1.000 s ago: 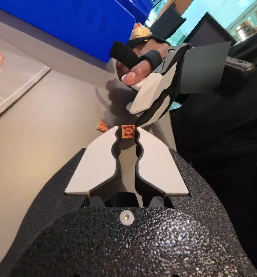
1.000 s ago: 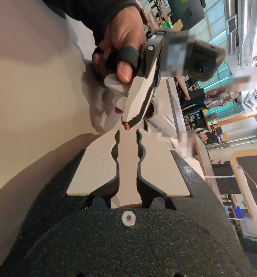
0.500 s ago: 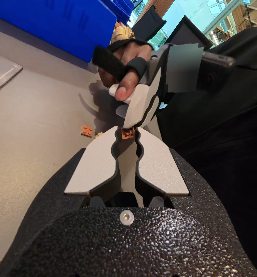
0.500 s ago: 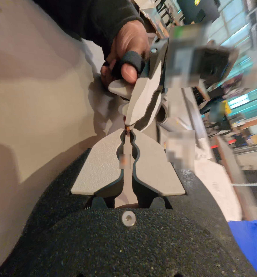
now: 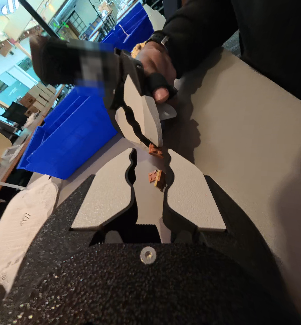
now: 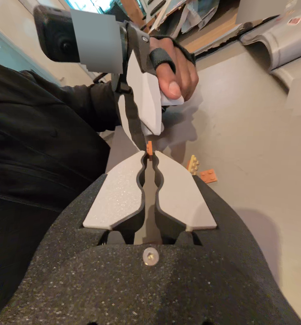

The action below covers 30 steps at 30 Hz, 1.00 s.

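Orange plate (image 6: pixel 149 149) pinched edge-on in rt jaws; lt jaws wide, bare, tip-to-tip w/ rt

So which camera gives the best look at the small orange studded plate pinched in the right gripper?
The left wrist view: the small orange studded plate shows its studded face there, pinched at the right gripper tips. The right wrist view shows the plate only edge-on, a thin sliver between its own fingertips.

It looked like a workshop or lab space. Blue plastic storage bins (image 5: pixel 70 139) sat along a grey worktable (image 5: pixel 242 133), and stacked cardboard boxes (image 5: pixel 40 95) and big windows (image 5: pixel 7 75) stood behind.
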Each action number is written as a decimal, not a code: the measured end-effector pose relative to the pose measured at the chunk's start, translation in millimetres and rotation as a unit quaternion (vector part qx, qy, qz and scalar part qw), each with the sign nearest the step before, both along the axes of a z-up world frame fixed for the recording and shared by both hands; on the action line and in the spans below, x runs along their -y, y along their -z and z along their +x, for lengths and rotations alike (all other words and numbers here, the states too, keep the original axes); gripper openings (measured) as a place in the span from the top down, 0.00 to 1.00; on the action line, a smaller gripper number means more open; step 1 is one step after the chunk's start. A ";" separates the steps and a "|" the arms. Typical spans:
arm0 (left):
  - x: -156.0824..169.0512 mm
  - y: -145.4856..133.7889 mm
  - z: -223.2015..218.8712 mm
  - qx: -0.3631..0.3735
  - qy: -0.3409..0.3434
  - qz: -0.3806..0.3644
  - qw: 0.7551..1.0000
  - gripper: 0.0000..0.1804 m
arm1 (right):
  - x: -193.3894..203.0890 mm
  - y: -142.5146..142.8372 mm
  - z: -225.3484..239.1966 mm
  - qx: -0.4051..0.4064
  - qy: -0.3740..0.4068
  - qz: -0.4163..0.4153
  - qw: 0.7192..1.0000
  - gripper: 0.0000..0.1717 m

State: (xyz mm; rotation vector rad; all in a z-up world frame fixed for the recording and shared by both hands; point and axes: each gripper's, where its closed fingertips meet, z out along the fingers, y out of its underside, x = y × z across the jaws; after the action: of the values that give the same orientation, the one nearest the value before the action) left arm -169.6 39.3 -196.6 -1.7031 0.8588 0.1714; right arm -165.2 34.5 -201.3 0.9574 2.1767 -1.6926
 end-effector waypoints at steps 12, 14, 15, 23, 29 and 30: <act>1.3 -0.4 12.3 -0.050 0.034 0.044 0.997 0.90 | 6.0 -7.3 7.2 0.060 -0.023 -0.067 0.996 0.97; 1.4 0.2 11.7 -0.053 0.033 0.043 0.997 0.90 | 6.2 -6.7 6.6 0.050 -0.023 -0.061 0.997 0.97; 1.6 1.1 11.0 -0.049 0.032 0.034 0.998 0.91 | 6.2 -6.0 5.7 0.039 -0.021 -0.053 0.998 0.97; 3.2 6.2 -23.0 0.104 -0.045 -0.080 0.990 0.91 | -19.8 14.5 -23.1 -0.161 0.059 0.170 0.970 0.88; 7.6 28.4 -36.8 0.271 -0.097 -0.209 0.935 0.91 | -18.4 49.0 -22.0 -0.219 0.035 0.318 0.922 0.86; 7.7 29.6 -37.0 0.294 -0.101 -0.219 0.925 0.91 | -16.5 51.4 -22.1 -0.218 0.034 0.322 0.921 0.87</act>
State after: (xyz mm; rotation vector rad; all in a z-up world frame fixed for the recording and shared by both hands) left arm -206.6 31.6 -226.2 -2.0973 0.2757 -0.4124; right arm -187.3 51.0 -252.6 0.8426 3.1470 -1.3110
